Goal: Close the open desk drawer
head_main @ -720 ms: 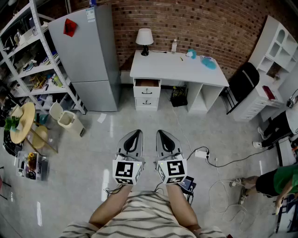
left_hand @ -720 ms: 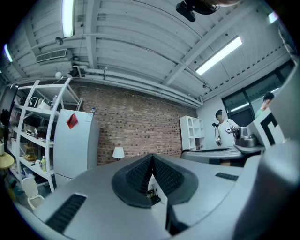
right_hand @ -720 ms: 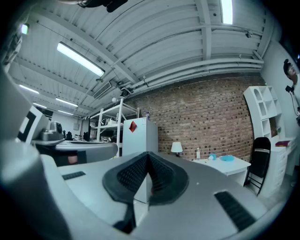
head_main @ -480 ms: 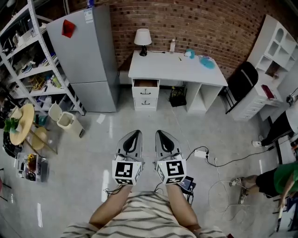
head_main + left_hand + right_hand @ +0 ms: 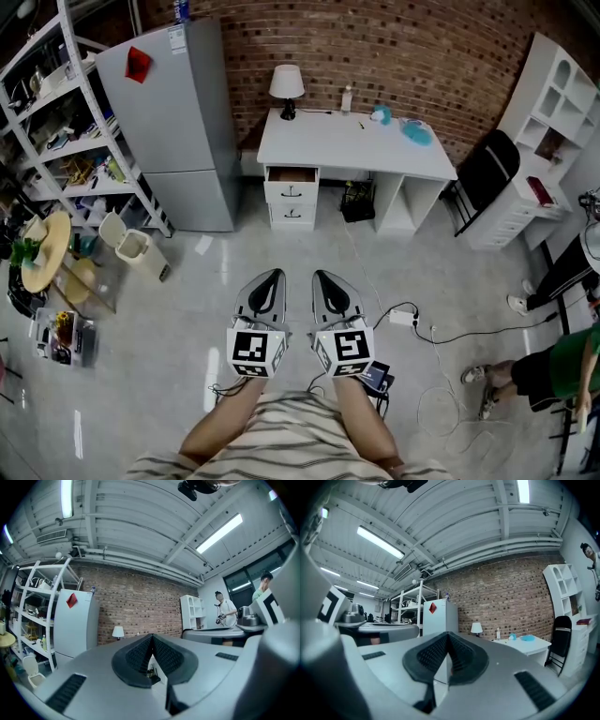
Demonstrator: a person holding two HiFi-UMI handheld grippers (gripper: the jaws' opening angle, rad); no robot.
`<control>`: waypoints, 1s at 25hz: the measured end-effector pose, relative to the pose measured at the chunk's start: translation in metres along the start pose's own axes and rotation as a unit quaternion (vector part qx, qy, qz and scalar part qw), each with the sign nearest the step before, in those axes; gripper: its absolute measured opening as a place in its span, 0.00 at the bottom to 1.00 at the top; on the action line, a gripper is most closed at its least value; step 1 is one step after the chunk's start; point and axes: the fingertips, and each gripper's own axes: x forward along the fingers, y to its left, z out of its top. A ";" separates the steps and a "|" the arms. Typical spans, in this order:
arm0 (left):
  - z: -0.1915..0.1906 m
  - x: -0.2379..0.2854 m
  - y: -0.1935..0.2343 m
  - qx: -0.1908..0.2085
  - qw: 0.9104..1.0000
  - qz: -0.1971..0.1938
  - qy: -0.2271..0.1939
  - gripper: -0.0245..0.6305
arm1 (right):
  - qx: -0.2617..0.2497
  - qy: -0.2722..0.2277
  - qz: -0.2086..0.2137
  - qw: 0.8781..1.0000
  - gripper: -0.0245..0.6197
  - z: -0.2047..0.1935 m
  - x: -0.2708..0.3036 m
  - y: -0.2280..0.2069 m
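Dropped slightly lower in frame, left gripper (image 5: 273, 279) and right gripper (image 5: 320, 278) ride clenched, empty: pushing the upper-centre open drawer (image 5: 292, 175) likely needs no grasp.

Rough red brick wall (image 5: 422, 47) backs a smooth, matt white desk (image 5: 356, 141), whose open drawer (image 5: 292, 175) shows a brown, wood-like inside. The grey floor (image 5: 187, 309) is polished and glossy, throwing back streaks of light. The fridge (image 5: 183, 122) beside the desk has a smooth, satin grey skin. In the foreground, the left claw (image 5: 272, 278) and right claw (image 5: 322, 278) have smooth matt grey plastic shells around ribbed black pads (image 5: 136, 657). The person's striped shirt (image 5: 281, 436) is soft cloth.
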 end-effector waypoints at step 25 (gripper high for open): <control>-0.040 0.035 -0.051 -0.009 0.999 0.043 0.028 0.05 | 0.014 0.001 0.022 1.000 0.04 -0.020 -0.017 -0.077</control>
